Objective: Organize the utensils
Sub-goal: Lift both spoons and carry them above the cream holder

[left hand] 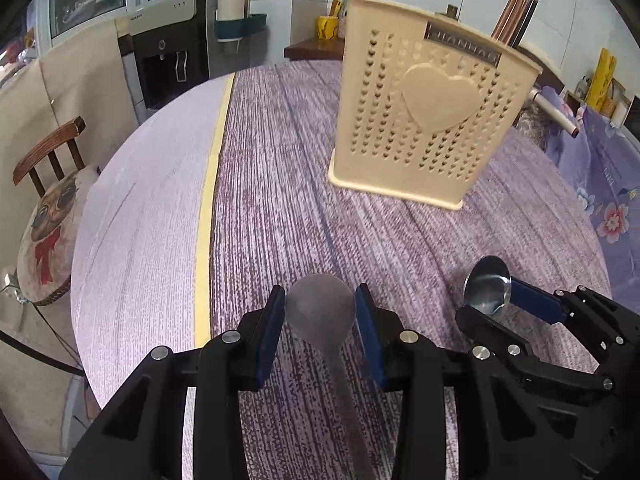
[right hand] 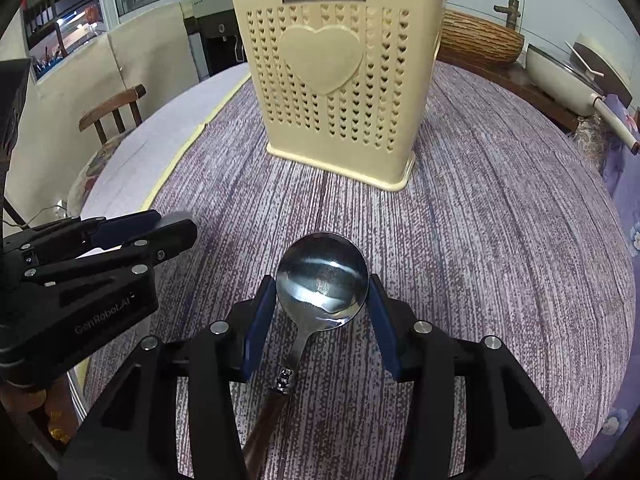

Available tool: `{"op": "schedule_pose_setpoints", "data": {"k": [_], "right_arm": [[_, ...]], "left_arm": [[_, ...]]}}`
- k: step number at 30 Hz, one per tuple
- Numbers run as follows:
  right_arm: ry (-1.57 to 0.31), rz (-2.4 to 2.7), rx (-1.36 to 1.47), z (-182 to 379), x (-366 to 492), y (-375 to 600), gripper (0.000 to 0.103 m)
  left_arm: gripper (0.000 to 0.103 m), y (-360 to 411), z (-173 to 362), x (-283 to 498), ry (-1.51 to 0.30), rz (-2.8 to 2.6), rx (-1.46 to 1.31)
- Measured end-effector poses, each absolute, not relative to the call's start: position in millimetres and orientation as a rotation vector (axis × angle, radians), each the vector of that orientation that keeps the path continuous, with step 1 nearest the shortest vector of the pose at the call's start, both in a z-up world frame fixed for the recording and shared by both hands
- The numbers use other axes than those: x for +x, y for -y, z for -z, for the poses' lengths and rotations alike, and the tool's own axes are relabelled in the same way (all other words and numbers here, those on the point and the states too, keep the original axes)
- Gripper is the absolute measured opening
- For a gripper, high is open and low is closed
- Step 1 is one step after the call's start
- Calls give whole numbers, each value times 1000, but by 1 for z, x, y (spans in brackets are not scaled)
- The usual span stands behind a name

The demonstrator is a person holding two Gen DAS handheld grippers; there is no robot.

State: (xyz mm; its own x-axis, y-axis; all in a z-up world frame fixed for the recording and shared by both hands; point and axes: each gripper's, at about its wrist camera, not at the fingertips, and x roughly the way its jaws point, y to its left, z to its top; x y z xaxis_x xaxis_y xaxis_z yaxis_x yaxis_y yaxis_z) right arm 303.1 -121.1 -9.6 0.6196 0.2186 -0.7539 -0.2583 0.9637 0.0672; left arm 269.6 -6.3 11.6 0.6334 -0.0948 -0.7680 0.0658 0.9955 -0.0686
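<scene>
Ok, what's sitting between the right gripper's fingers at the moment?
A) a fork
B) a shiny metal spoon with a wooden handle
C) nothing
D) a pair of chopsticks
B: in the right wrist view the shiny spoon has its bowl between the right gripper pads, with its brown wooden handle running back toward the camera.

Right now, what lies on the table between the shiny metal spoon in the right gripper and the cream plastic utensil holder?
Nothing: only bare purple tablecloth separates the shiny metal spoon from the cream plastic utensil holder, clearest in the right wrist view.
</scene>
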Motion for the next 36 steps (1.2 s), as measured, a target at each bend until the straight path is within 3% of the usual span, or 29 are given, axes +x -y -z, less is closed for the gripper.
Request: {"op": "schedule_pose_setpoints", "data": {"k": [13, 15, 22, 23, 24, 26, 36], "right_arm": [[-703, -290, 28, -57, 282, 149, 47], [-681, -289, 27, -65, 278, 151, 25], [-673, -298, 20, -73, 275, 153, 18], [-673, -294, 18, -71, 275, 154, 20], [-680, -278, 6, -70, 276, 154, 36], [-689, -252, 3, -64, 279, 156, 59], [-870, -230, -65, 4, 320, 132, 60]], "left_arm": [[37, 11, -75, 254, -707, 129, -43], [37, 11, -80, 253, -691, 128, -44], [37, 18, -83, 252, -674, 130, -26], [36, 17, -83, 250, -672, 126, -28], [36, 15, -82, 250, -672, 122, -34], [36, 11, -82, 249, -672, 117, -46], [36, 6, -88, 242, -650, 114, -38]]}}
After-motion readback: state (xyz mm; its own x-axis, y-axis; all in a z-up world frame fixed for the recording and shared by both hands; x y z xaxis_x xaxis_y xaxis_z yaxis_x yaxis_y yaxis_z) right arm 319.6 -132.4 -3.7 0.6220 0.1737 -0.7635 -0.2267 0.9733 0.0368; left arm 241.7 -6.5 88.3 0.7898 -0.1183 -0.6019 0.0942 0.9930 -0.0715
